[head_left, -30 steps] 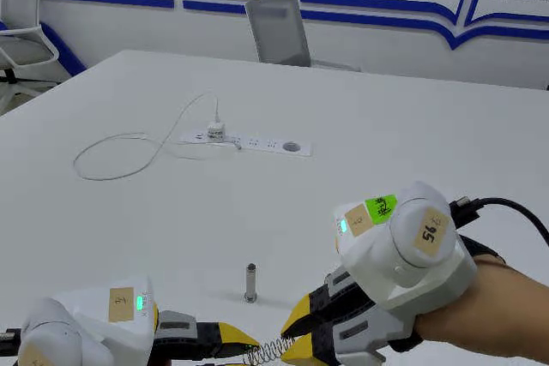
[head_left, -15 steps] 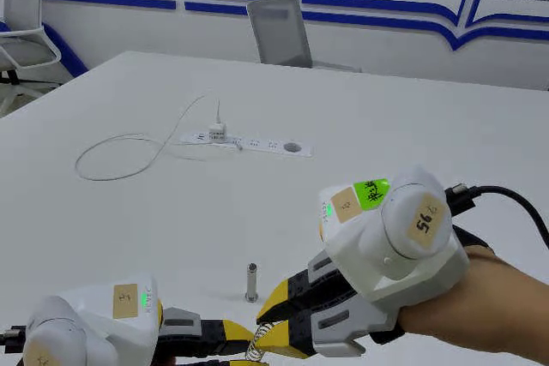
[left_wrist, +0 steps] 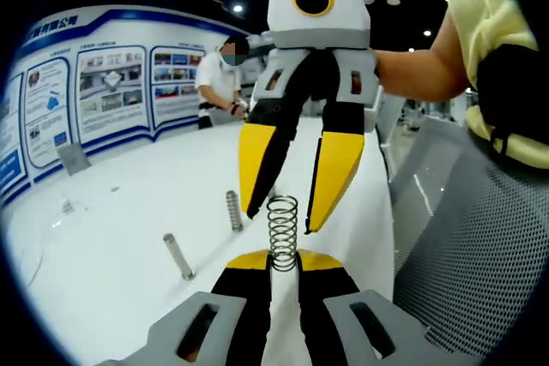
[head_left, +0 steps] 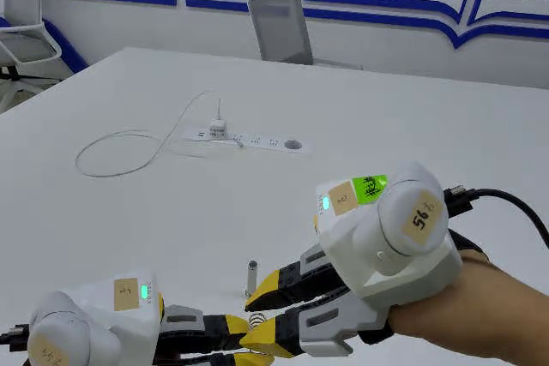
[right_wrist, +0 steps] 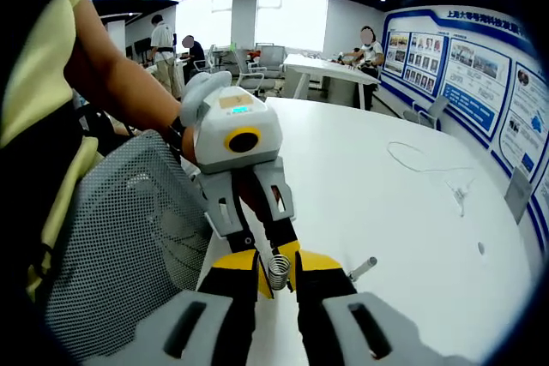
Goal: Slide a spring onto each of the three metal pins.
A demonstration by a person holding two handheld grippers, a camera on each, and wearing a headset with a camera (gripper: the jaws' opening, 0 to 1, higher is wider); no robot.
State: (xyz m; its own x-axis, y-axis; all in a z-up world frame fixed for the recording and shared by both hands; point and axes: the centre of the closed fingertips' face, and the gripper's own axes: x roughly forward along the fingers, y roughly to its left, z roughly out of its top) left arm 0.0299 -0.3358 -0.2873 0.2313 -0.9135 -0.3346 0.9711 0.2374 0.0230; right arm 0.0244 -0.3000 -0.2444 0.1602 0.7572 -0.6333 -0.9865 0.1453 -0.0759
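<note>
A steel spring (left_wrist: 282, 229) stands straight up from my left gripper (left_wrist: 283, 261), which is shut on its lower end. My right gripper (left_wrist: 281, 219) faces it from above, open, with its yellow fingers (left_wrist: 257, 160) on either side of the spring's free end. In the head view both grippers meet at the bottom edge, left gripper (head_left: 230, 333) against right gripper (head_left: 249, 323), with the spring (head_left: 256, 321) between them. A bare metal pin (head_left: 251, 279) stands on the white table just beyond. In the left gripper view a second pin (left_wrist: 233, 210) carries a spring, beside the bare pin (left_wrist: 178, 256).
A white power strip (head_left: 257, 141) with a looped white cable (head_left: 129, 147) lies further out on the table (head_left: 386, 126). Grey chairs (head_left: 281, 27) stand beyond the table's far edge. Several people stand in the room's background (right_wrist: 163, 40).
My right gripper has moved left and slightly up towards the left gripper, so its jaws now straddle the spring's free end. The left gripper keeps hold of the spring.
</note>
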